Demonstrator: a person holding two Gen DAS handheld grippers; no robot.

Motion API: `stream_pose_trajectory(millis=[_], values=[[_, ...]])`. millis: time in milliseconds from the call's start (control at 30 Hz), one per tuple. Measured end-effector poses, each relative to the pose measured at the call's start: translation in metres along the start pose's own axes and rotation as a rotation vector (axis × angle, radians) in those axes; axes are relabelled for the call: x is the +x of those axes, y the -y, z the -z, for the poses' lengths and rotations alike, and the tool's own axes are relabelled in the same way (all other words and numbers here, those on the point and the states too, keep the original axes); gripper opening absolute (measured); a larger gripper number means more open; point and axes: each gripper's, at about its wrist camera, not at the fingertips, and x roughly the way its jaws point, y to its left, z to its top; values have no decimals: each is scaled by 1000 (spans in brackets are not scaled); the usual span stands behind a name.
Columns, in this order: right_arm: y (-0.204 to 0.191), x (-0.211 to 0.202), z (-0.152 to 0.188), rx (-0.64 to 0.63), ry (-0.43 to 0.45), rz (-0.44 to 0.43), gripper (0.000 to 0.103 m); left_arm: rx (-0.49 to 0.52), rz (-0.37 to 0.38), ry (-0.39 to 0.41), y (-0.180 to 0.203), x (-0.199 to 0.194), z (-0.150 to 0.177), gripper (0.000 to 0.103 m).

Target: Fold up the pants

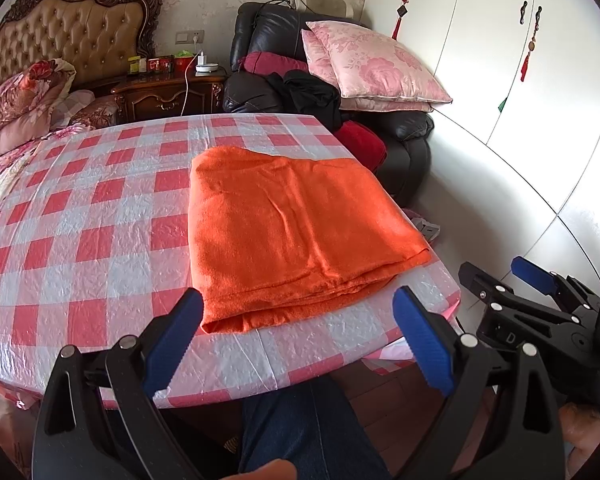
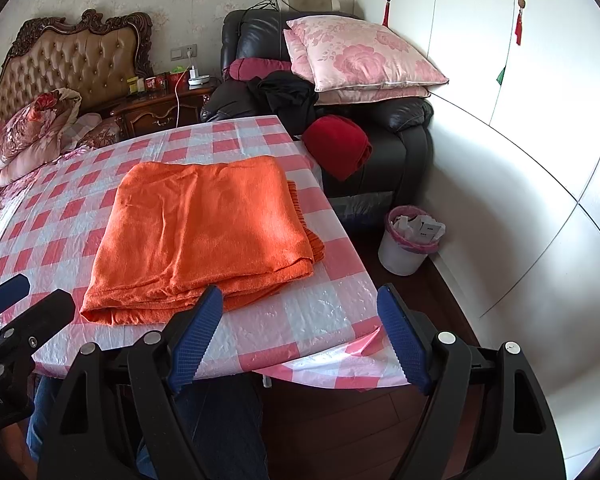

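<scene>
Orange pants (image 1: 296, 232) lie folded into a thick flat rectangle on the table (image 1: 80, 220) with the red-and-white checked cover, near its right edge and close to the near edge. The bundle's long axis runs from the near edge away toward the black armchair (image 2: 400, 140); a fold faces the near side. Both claws hang over the near edge, apart from the cloth. The left gripper (image 1: 296, 340) stands wide, holding nothing; the right gripper (image 2: 300, 340) likewise.
</scene>
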Motion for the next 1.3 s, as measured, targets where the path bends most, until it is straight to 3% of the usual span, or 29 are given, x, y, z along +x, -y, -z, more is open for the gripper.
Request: stream_pose_trajectory(millis=[1300], values=[[0, 1, 0, 0, -3, -1, 76, -2, 3, 9, 1, -2, 0, 96]])
